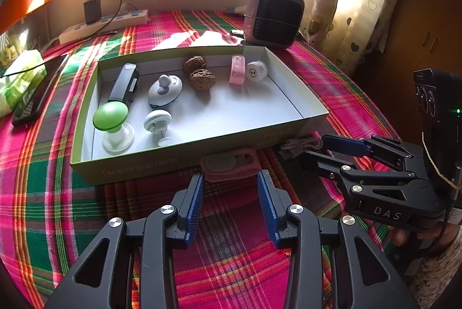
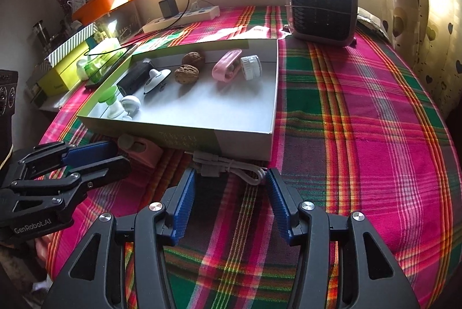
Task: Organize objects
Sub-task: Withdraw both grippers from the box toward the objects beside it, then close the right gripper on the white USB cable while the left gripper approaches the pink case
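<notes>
With most items already in the box [image 1: 303, 104], I hold both claws open and empty, left claw [image 1: 231, 182] at the pink holder [image 1: 231, 164], right claw [image 2: 229, 179] at the white cable [image 2: 231, 166], each lying on the bench against the box's front wall and needing closure next.

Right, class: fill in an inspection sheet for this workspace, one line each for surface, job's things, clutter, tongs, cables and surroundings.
Surface: plaid cloth covers the table.
Job's things: open box holds a green knob, black case, two walnuts, pink clip and white cap; a pink holder and white cord lie outside, against its near wall.
Clutter: phone and tissue pack left of the box.
Tongs: left tongs open just short of the holder; right tongs open at the cord.
Cables: power strip with black charger plugged in.
Surroundings: small heater, window, curtain.
</notes>
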`<act>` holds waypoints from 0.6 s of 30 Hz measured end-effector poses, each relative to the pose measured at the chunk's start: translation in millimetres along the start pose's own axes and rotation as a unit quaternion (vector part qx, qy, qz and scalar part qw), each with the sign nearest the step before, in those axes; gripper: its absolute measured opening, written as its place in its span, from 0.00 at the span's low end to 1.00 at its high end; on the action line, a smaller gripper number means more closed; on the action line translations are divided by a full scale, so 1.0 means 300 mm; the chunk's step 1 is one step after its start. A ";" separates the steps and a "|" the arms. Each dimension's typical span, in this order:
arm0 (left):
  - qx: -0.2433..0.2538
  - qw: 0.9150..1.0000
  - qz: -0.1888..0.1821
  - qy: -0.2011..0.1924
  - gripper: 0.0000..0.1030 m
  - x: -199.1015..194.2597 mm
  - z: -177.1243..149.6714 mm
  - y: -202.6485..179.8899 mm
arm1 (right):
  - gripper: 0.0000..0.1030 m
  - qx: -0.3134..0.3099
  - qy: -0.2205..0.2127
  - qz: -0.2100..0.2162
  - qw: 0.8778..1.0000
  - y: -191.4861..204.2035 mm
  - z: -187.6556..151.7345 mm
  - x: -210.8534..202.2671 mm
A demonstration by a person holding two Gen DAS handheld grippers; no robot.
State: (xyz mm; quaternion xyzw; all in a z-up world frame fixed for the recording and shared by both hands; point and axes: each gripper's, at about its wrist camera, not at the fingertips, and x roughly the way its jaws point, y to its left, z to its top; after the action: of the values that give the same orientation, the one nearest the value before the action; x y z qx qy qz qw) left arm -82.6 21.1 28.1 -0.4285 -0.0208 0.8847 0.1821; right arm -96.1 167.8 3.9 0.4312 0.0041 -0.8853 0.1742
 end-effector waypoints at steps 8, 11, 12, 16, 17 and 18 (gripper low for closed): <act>-0.018 1.000 0.008 -0.003 0.35 -0.005 0.010 0.032 | 0.49 -0.023 -0.001 -0.015 1.000 -0.010 0.013 0.011; -0.020 1.000 0.008 -0.004 0.35 -0.005 0.013 0.039 | 0.49 -0.040 0.005 -0.005 0.999 -0.002 0.024 0.030; -0.021 1.000 0.008 -0.004 0.35 -0.003 0.013 0.040 | 0.49 -0.048 0.006 0.002 0.999 0.005 0.026 0.031; -0.019 1.000 0.010 0.000 0.35 0.006 0.014 0.042 | 0.49 -0.076 0.010 0.029 0.997 0.036 0.019 0.033; -0.020 1.000 0.010 0.000 0.35 0.007 0.014 0.043 | 0.49 -0.081 0.011 0.031 0.996 0.041 0.016 0.032; -0.020 1.000 0.009 0.000 0.35 0.008 0.014 0.044 | 0.49 -0.085 0.011 0.032 0.996 0.044 0.013 0.030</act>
State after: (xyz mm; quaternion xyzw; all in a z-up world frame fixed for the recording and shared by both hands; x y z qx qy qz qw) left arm -91.1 10.1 26.5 -0.4323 -0.0350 0.8858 0.1652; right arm -100.1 152.1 1.3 0.4247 0.0677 -0.8709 0.2380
